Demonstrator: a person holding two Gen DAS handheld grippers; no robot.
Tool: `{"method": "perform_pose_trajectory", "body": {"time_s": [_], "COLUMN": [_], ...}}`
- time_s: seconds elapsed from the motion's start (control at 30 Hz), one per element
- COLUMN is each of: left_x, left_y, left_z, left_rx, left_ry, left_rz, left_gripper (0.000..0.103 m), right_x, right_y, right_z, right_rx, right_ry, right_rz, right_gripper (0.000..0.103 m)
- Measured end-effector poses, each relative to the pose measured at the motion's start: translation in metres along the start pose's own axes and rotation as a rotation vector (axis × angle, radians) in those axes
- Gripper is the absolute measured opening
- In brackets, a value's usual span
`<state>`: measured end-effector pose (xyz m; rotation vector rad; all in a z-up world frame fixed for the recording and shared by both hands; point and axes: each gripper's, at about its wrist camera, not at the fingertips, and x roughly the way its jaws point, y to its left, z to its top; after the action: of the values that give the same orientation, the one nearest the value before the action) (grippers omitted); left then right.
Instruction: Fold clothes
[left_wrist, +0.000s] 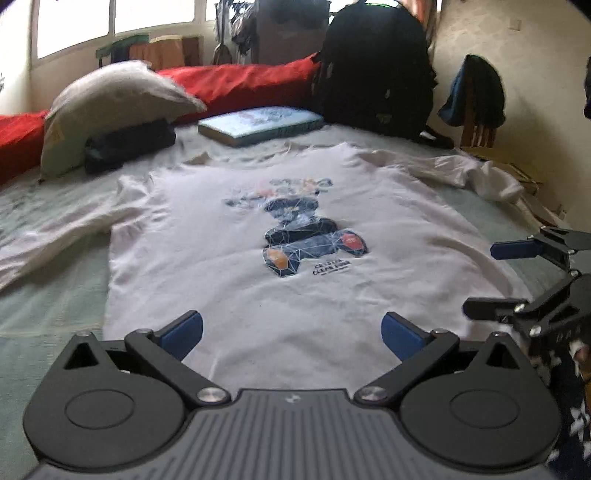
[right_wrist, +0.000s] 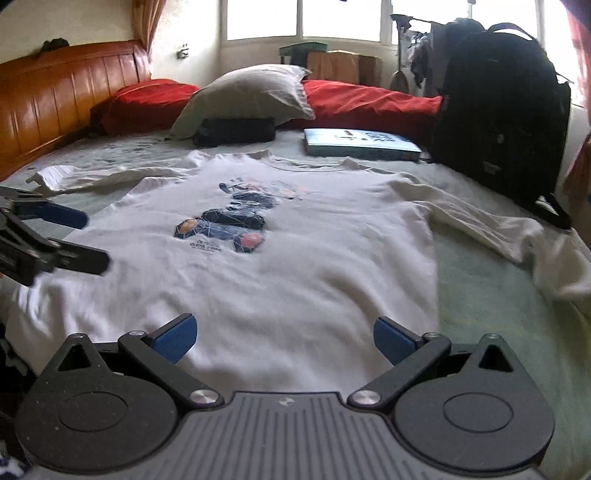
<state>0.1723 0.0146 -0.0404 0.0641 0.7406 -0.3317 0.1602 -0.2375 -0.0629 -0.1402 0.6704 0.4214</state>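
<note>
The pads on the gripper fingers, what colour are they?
Blue pads on black linkages, clearest in the right wrist view.

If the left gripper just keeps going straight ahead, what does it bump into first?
Probably the white long-sleeved shirt lying flat on the bed. The open left gripper points low across its hem toward the bear print. Were it to skim above the fabric, the blue book comes next, though depth is hard to judge.
</note>
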Motion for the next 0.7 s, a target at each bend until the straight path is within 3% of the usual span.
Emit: {"method": "perform_pose_trajectory", "body": {"time_s": [0.1,0.27,0.43,0.6,0.7], "left_x": [0.013,0.007,0.004,0.013,0.033], "left_y": [0.0,-0.004,-0.007,-0.021,-0.028], "left_z": [-0.013,-0.034,-0.015,0.005,0.002], "left_rx": [-0.013,0.033,0.008,0.021,0.007], "left_ry": [0.046,0.033,0.054,0.023,0.09], "left_rz": [0.01,0.03,0.032,0.029,0.041], "left_gripper": [0.102,0.102,0.102,0.102,0.102], "right_x": [0.02,0.012,0.007,0.006,0.002], "right_y": [0.003,-0.003,-0.007,-0.006,-0.009], "right_z": [-0.005,-0.026,-0.031,-0.032,-0.034], "right_rx": [0.023,0.039,0.035,0.02,0.018], "right_ry": [0.059,-0.007,-0.02,-0.023,-0.021], "right_rz": [0.003,0.027,0.046,0.051,0.064], "right_gripper": [0.103,0.103,0.103,0.103,0.103]}}
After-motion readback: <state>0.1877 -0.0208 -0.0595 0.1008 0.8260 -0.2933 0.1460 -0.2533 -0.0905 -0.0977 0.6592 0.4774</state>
